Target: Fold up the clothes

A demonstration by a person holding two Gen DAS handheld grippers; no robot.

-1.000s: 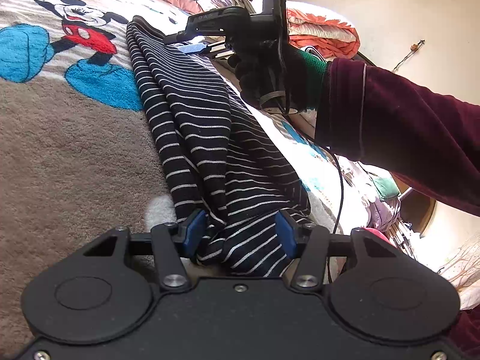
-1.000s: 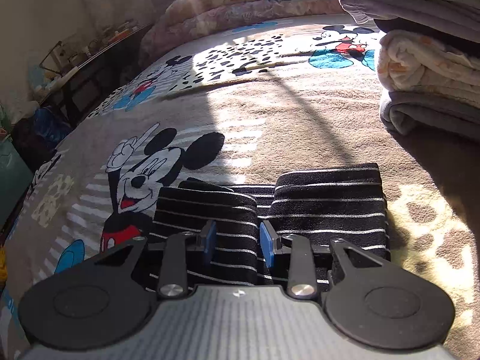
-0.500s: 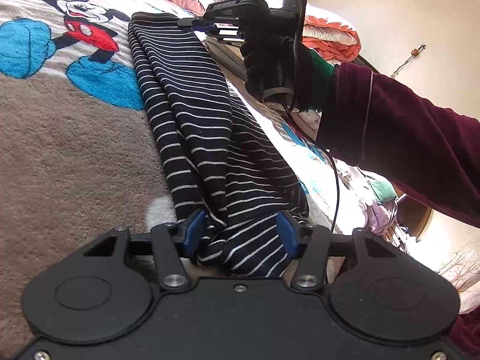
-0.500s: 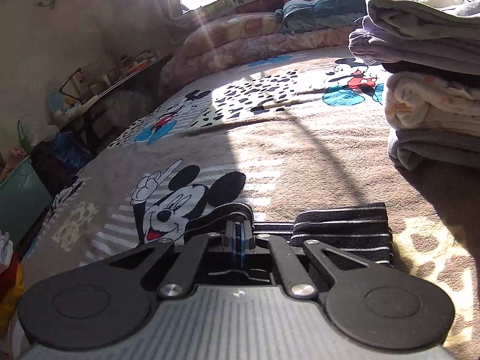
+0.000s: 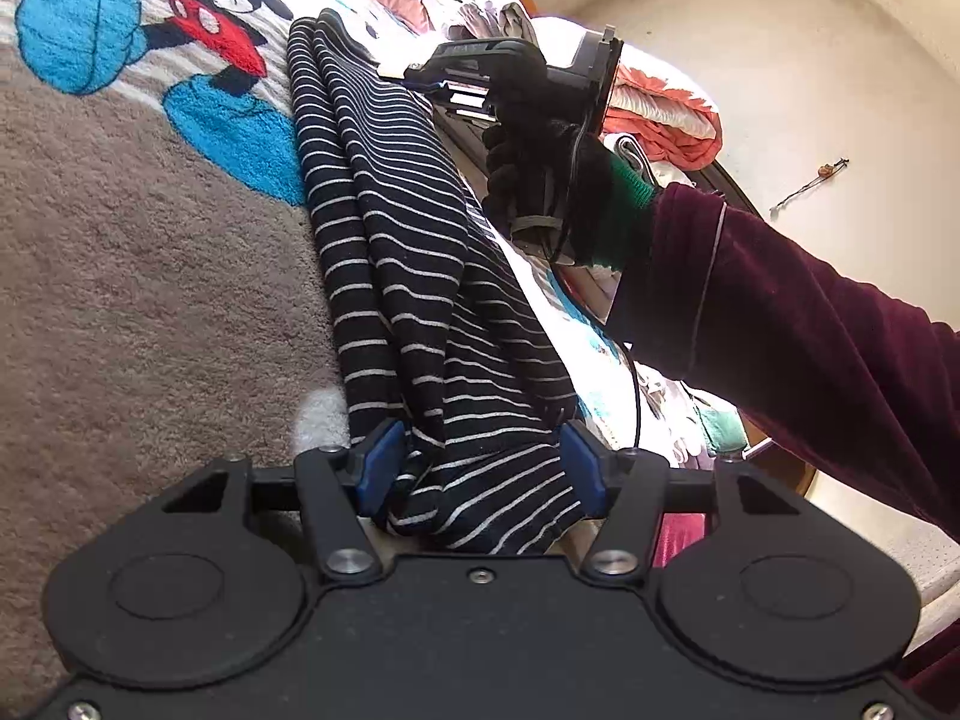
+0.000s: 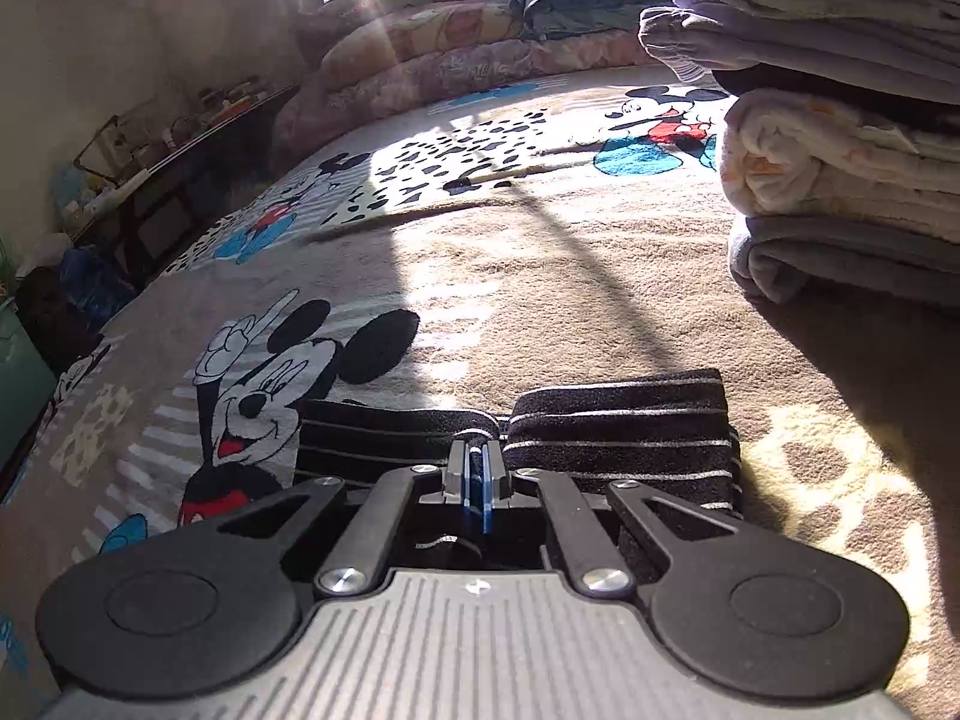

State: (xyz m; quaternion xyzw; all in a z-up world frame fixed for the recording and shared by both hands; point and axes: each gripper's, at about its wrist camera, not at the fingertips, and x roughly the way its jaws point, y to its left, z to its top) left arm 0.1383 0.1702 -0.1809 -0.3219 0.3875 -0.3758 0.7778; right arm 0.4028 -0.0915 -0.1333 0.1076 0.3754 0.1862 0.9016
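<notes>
Garment: striped top, black with thin white lines, lying on blanket as a long narrow strip; already folded lengthwise into layers, to judge by the doubled edges.
Near end: bunched between the blue pads of left gripper; jaws set apart, cloth filling the gap and touching both pads; firm squeeze or loose cradle, cannot tell.
Far end: under right gripper, seen from the left wrist in a gloved hand with a maroon sleeve behind it.
Right tongs: pressed together, blue pads nearly touching; a thin bit of the striped edge seemingly pinched between them at the cloth's middle, though the fabric inside the pinch is hidden.
Far-end shape: two rolled lobes of top side by side, left and right of the closed jaws, flat on blanket beside the mouse print.
Done so far: lengthwise narrowing, judged complete; both ends taken up.
Left to do: crosswise fold, one end carried over to the other, then smoothing; probably a second halving for a compact bundle.
Stack: folded blankets piled at the right, well apart from top; possibly the place for the finished piece, not certain.
Progress: roughly mid-way for this garment.
Risk: layers slipping apart on lifting, since near end is gathered rather than flat.
</notes>
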